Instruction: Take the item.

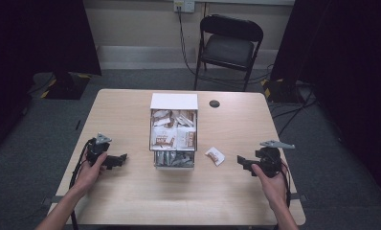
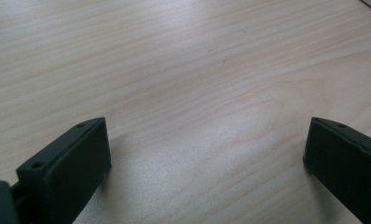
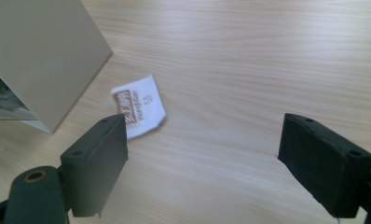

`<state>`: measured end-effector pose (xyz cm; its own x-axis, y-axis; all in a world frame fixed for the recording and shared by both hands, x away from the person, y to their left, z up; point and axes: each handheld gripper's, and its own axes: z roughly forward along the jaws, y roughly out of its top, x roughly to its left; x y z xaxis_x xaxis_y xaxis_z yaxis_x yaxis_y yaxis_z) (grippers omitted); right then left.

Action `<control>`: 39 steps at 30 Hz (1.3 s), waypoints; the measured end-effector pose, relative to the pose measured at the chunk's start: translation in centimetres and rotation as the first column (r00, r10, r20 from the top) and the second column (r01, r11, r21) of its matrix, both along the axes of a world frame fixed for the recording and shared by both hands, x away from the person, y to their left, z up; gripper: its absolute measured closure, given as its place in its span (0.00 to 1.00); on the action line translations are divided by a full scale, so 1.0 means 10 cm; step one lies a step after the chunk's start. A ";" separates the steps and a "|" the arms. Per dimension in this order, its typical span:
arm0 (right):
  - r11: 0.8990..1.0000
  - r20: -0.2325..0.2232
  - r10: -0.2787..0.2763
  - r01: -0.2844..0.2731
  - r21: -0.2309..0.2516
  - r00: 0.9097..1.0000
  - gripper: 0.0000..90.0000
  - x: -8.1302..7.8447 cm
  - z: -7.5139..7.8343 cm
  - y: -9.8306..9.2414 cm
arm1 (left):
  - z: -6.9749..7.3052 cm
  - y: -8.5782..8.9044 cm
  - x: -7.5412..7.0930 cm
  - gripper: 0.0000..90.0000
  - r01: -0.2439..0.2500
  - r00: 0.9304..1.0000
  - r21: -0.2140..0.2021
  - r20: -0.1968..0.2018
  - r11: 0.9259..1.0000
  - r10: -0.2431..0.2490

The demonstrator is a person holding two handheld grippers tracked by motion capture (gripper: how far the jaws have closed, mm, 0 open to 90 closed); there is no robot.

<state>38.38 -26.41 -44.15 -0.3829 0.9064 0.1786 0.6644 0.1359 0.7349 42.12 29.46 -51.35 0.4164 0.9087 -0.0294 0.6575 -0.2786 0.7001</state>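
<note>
You are seated at a pale wooden table [image 1: 131, 201] with a two-jaw gripper in each hand. At the centre stands a white box [image 1: 173, 101] with an open front, its compartments stuffed with small packets — a stock that can be reached from your side without lifting a lid.

One loose sachet [image 1: 215, 155], white with brown print, lies flat on the table just to the right of the box and apart from it, between the box and your right gripper [image 1: 244, 162]. In the right gripper view the sachet [image 3: 139, 112] sits just beyond the tip of the left-hand jaw, not between the jaws. That gripper is spread wide and grips nothing; its jaws point toward the sachet, which suits a release or a fresh approach — which of the two, I cannot tell.

Your left gripper [image 1: 120, 159] rests low on the table, left of the box and well clear of it, jaws aimed at the box. In the left gripper view its jaws stand wide apart over bare wood [image 2: 188, 84], holding nothing — likely parked out of the way.
</note>
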 end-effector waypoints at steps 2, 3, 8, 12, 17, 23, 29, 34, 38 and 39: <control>1.000 -0.005 -0.017 0.017 -0.013 1.000 0.17 -0.04 0.00 -0.06 | 0.00 0.00 0.00 0.00 0.001 1.000 0.000 0.000 1.000 -0.001; 1.000 -0.005 -0.027 0.027 -0.014 1.000 0.17 -0.07 0.00 -0.10 | 0.00 0.00 0.00 0.00 0.000 1.000 0.000 0.000 1.000 0.000; 0.997 -0.010 -0.074 0.073 -0.016 0.997 0.17 -0.15 -0.07 -0.23 | 0.00 0.00 0.00 0.00 0.000 1.000 0.000 0.000 1.000 0.000; 0.994 -0.029 -0.108 0.108 -0.013 0.994 0.17 -0.19 -0.16 -0.37 | 0.00 0.00 0.00 0.00 0.000 1.000 0.000 0.000 1.000 0.000; 0.989 -0.038 -0.146 0.145 -0.019 0.989 0.17 -0.22 -0.21 -0.48 | 0.00 0.00 0.00 0.00 -0.002 1.000 -0.001 -0.001 1.000 0.002; 0.981 -0.074 -0.182 0.176 -0.081 0.980 0.17 -0.23 -0.33 -0.55 | 0.00 0.00 -0.01 0.00 -0.002 1.000 -0.002 -0.001 1.000 0.002; 0.973 -0.097 -0.192 0.176 -0.151 0.977 0.17 -0.21 -0.47 -0.52 | 0.00 0.00 -0.01 0.00 -0.001 1.000 0.000 -0.001 1.000 0.001; 0.962 -0.041 -0.194 0.182 -0.205 0.980 0.16 -0.20 -0.52 -0.43 | 0.00 0.00 -0.01 0.00 -0.001 1.000 0.000 -0.001 1.000 0.001; 0.958 -0.002 -0.204 0.199 -0.208 0.979 0.11 -0.20 -0.57 -0.40 | 0.00 0.00 -0.01 0.00 -0.001 1.000 0.000 -0.002 1.000 0.001; 0.957 -0.001 -0.208 0.203 -0.206 0.978 0.09 -0.20 -0.58 -0.40 | 0.00 0.00 -0.01 0.00 0.000 1.000 0.000 -0.002 1.000 0.000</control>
